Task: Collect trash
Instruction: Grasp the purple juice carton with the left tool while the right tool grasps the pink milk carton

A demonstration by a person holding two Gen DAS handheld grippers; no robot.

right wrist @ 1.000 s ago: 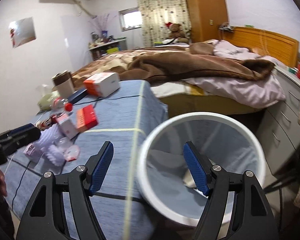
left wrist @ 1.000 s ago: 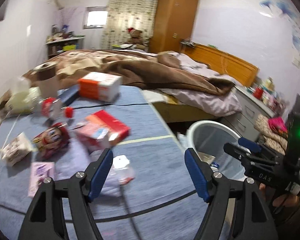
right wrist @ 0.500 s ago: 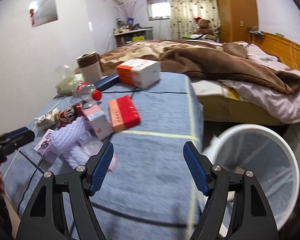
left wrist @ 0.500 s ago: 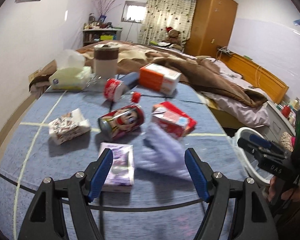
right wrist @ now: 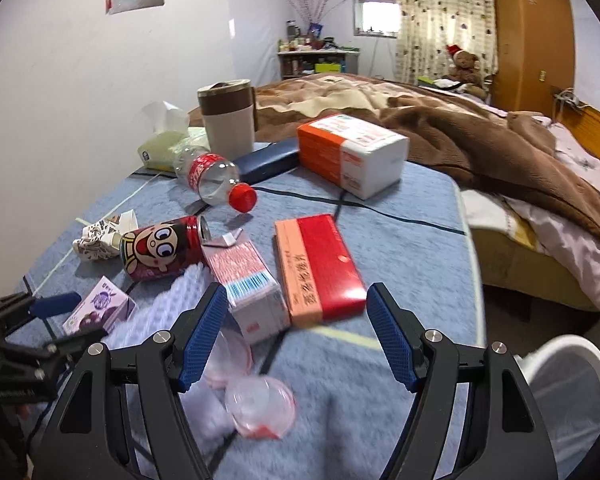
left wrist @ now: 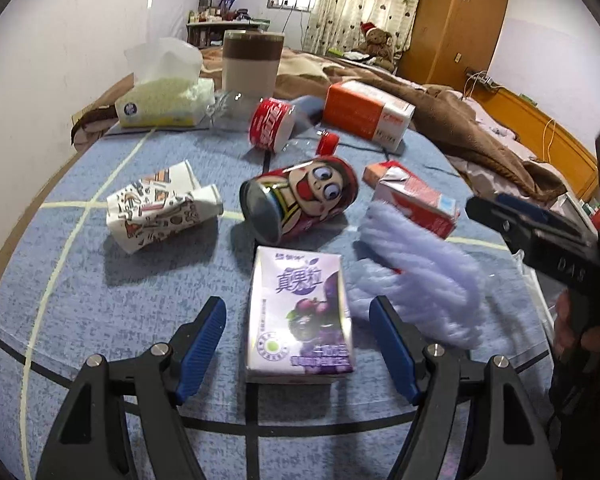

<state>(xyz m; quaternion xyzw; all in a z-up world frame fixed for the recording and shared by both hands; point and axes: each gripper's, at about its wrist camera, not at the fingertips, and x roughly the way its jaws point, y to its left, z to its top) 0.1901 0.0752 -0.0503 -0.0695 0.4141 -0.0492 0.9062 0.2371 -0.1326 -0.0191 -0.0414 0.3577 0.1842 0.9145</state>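
Observation:
Trash lies scattered on a blue cloth-covered table (left wrist: 100,320). A purple juice carton (left wrist: 298,316) lies flat between the fingers of my open left gripper (left wrist: 298,344), whose pads stand clear of it. Beyond it are a red cartoon can (left wrist: 300,200), a crumpled patterned carton (left wrist: 160,208), a pink carton (left wrist: 416,200) and a pale lilac foam wrap (left wrist: 420,280). My right gripper (right wrist: 296,340) is open and empty above the pink carton (right wrist: 248,280) and a red box (right wrist: 320,268). A clear plastic cup (right wrist: 260,404) lies near its left finger.
At the far side of the table are a plastic bottle (right wrist: 212,178), an orange-and-white box (right wrist: 352,152), a brown-and-beige tumbler (right wrist: 228,116), a tissue pack (left wrist: 164,96) and a dark case (right wrist: 268,162). A white bin (right wrist: 568,392) stands at the table's right. A bed (right wrist: 500,148) lies beyond.
Both grippers swung left from the bin toward the trash pile. The left one came down over the purple carton; the right one now looks at the pink carton and red box. Jaws unchanged.

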